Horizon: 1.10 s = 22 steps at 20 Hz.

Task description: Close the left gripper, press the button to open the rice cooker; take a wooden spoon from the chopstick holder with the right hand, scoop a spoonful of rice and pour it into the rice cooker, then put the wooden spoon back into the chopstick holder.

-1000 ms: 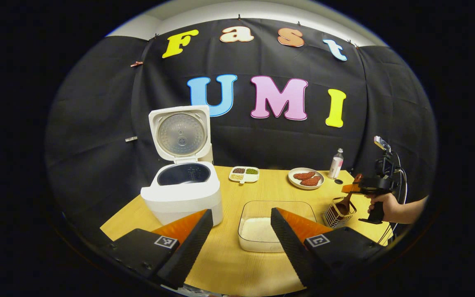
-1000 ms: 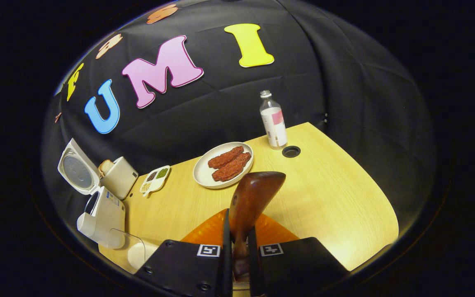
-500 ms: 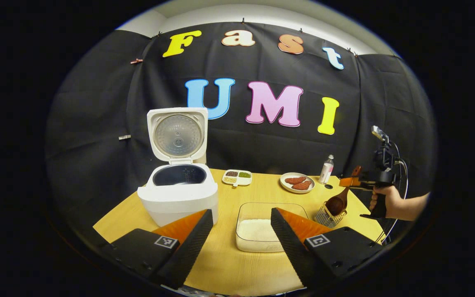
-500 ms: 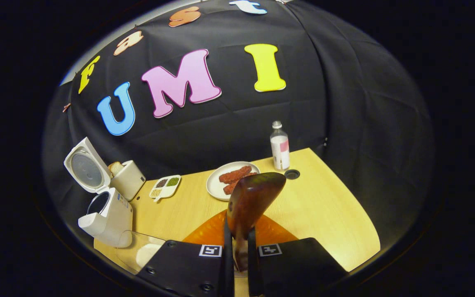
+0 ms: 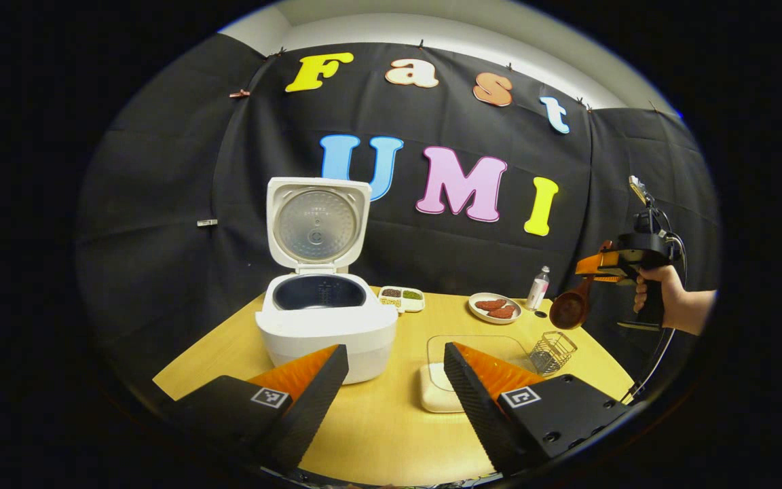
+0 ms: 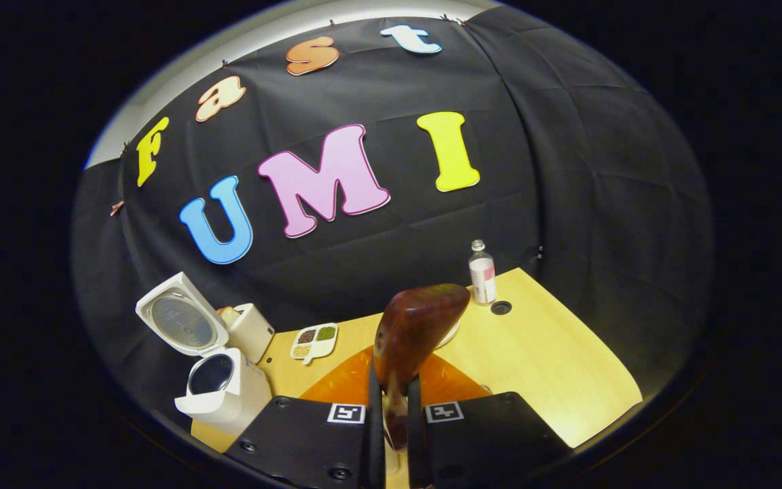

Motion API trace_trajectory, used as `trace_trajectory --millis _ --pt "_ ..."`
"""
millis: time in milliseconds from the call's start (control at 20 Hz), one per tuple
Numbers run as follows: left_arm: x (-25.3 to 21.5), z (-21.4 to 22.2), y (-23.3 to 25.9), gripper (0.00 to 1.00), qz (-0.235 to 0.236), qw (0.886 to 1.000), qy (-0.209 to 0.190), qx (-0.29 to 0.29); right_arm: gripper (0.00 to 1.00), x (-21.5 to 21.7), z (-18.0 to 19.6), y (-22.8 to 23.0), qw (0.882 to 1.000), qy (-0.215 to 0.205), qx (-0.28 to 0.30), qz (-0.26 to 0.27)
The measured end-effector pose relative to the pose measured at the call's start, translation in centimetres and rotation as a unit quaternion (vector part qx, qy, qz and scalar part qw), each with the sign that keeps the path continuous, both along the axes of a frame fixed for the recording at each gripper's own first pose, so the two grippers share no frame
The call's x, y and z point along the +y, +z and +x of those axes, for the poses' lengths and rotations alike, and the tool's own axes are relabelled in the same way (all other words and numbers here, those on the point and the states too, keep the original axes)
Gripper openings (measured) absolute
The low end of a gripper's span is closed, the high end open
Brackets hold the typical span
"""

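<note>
The white rice cooker [image 5: 326, 326] stands with its lid up and its dark pot showing; it also appears at the lower left [image 6: 218, 390] of the right gripper view. My left gripper [image 5: 394, 397] is open in front of it, nothing between its fingers. A glass dish of rice [image 5: 445, 380] lies behind the left gripper's right finger. My right gripper [image 6: 395, 414] is shut on the wooden spoon [image 6: 411, 339] by its handle. In the left gripper view the wooden spoon [image 5: 567, 309] hangs bowl down, well above the wire chopstick holder [image 5: 550, 351].
A divided dish of grains [image 5: 401, 297], a plate of red meat slices [image 5: 495, 307] and a small bottle [image 5: 539, 287] stand along the table's back. A hand [image 5: 666, 302] holds the right gripper at the far right. A toaster [image 6: 250, 331] stands behind the cooker.
The right gripper has lifted the wooden spoon up out of the chopstick holder, clear above it. The left gripper has drawn back and shifted a little; it stays open.
</note>
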<state>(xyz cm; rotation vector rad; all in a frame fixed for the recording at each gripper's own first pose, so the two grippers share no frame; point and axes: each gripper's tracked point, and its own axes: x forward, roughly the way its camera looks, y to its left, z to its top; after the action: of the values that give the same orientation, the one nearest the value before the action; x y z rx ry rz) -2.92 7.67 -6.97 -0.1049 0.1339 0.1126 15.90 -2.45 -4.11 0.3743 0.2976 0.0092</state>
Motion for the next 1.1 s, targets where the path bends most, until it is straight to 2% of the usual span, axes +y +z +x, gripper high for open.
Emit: trace_trajectory --millis 300,500,750,850,950,1100 --pt "6.4 -0.3 -1.4 0.96 0.024 1.000 -0.010 0.009 0.17 7.6 -1.5 -5.0 0.999 0.026 0.029 -0.031" --pt "9.5 0.1 -2.7 0.95 0.019 1.000 0.001 0.018 0.18 10.6 -1.4 -8.5 0.997 0.040 0.037 -0.052" --pt "11.8 0.3 -4.3 0.95 0.006 0.999 0.022 0.025 0.17 11.1 -1.7 -13.4 0.992 0.008 0.056 -0.109" --pt "12.1 0.2 -5.3 0.96 -0.007 0.999 0.017 0.032 0.17 12.3 -2.6 -14.8 0.992 0.008 0.061 -0.109" --pt "13.3 -0.2 -7.5 0.96 -0.015 0.998 0.029 0.055 0.18 13.0 -3.3 -14.5 0.992 0.000 0.054 -0.115" --pt "13.8 -1.0 -8.9 0.95 -0.035 0.996 0.039 0.074 0.18 15.7 -4.8 -15.2 0.994 0.016 0.065 -0.092"
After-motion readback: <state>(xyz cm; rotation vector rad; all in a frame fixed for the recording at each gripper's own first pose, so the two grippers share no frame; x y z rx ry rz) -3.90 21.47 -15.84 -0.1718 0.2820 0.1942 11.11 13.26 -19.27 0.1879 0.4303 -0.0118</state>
